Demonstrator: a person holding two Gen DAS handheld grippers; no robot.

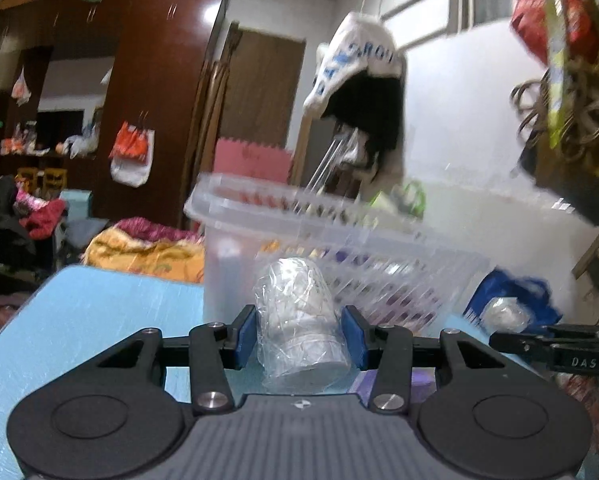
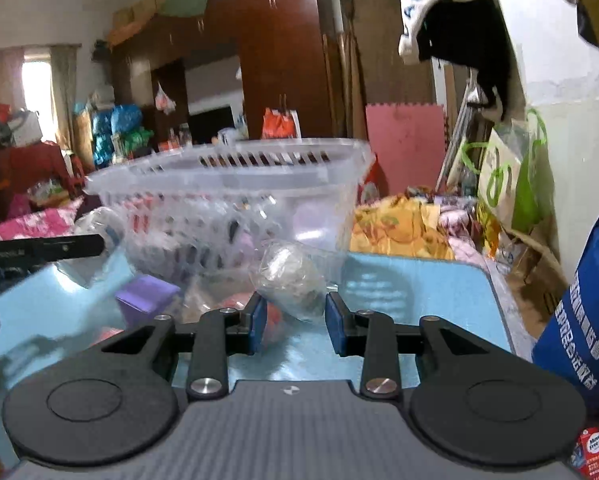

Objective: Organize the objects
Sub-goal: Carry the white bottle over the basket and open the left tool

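Left wrist view: the jaws of the left gripper (image 1: 301, 338) stand part open, one blue pad on each side of a plastic-wrapped white roll (image 1: 301, 320). Contact is not confirmed; a narrow gap shows at the right pad. The roll stands tilted on the blue table (image 1: 79, 320), directly in front of the clear slotted basket (image 1: 283, 216). Judged light, with a crinkly, slippery film over a soft core. Grip the body at mid-height, not the loose film. The basket wall blocks forward travel; lift over the rim.

Right wrist view: the jaws of the right gripper (image 2: 295, 322) are open and hold nothing. A second wrapped bundle (image 2: 289, 280) lies just beyond the pads, near the basket foot. A purple box (image 2: 147, 298) sits to its left. The right-hand table edge is close, with a blue bag (image 2: 583, 320) beside it; open room lies ahead right.
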